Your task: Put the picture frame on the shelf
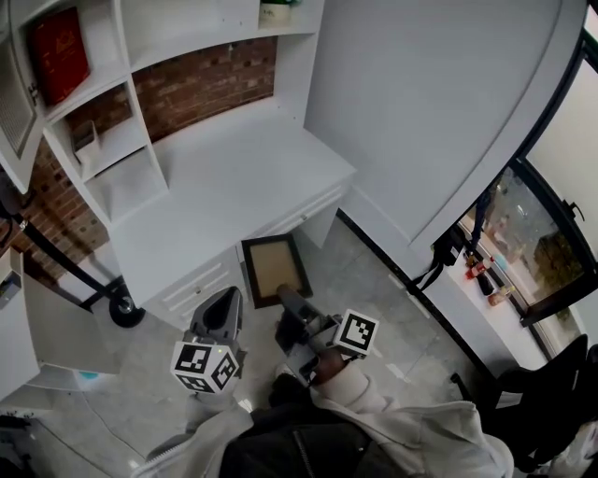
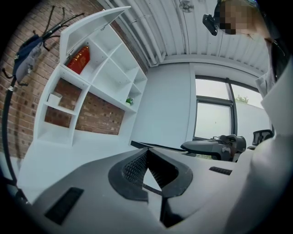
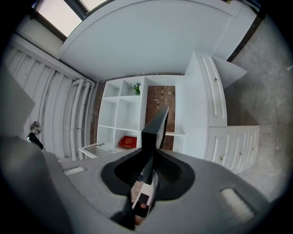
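Observation:
The picture frame (image 1: 273, 267), dark-edged with a tan panel, hangs over the floor just in front of the white desk (image 1: 234, 187). My right gripper (image 1: 284, 296) is shut on its near edge. In the right gripper view the frame (image 3: 155, 130) stands edge-on between the pads, with the white shelf unit (image 3: 120, 119) beyond it. My left gripper (image 1: 226, 297) hovers to the left of the frame; its fingertips meet, shut with nothing between them (image 2: 146, 153). The shelf unit (image 1: 103, 140) rises at the desk's left and back.
A red book (image 1: 58, 54) stands in an upper shelf compartment and a small plant (image 1: 276, 11) on the top shelf. Desk drawers (image 1: 201, 280) face me. A coat stand's base (image 1: 124, 308) sits at the left, and a window (image 1: 537, 252) with cables at the right.

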`<state>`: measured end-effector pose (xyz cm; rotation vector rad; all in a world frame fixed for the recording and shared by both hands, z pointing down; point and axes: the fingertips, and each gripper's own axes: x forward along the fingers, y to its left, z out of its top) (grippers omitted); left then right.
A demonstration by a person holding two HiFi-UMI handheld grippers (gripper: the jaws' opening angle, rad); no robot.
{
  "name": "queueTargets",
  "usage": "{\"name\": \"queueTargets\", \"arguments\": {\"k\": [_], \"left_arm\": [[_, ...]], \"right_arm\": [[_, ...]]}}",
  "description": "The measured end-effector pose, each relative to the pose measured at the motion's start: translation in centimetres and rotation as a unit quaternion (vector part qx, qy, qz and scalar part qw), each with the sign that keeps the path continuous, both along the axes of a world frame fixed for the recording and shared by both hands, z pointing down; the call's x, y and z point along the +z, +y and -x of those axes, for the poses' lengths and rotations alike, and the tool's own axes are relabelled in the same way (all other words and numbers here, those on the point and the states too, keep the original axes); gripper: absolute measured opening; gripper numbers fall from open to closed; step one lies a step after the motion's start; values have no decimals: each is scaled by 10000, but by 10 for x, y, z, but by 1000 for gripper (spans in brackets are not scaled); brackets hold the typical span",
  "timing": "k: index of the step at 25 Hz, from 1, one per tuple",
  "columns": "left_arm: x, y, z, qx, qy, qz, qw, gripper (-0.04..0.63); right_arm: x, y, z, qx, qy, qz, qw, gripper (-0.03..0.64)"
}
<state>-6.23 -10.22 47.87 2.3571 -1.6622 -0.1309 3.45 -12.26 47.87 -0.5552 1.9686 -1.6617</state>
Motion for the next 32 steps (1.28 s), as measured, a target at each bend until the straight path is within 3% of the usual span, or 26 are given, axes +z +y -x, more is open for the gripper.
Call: {"name": "queueTargets", "arguments": {"k": [13, 20, 32], "left_arm": [[3, -63, -16, -252, -35, -136, 9996, 5], [21, -73, -27, -250, -24, 105, 9996, 5], [36, -98, -13, -331, -20, 304, 9990, 5]], "right_arm": [[6, -64, -17, -269, -152, -32, 9995, 67], [15, -83, -34, -240, -107, -35, 9996, 67], [30, -94, -16, -316, -87, 93, 9994, 67]]}}
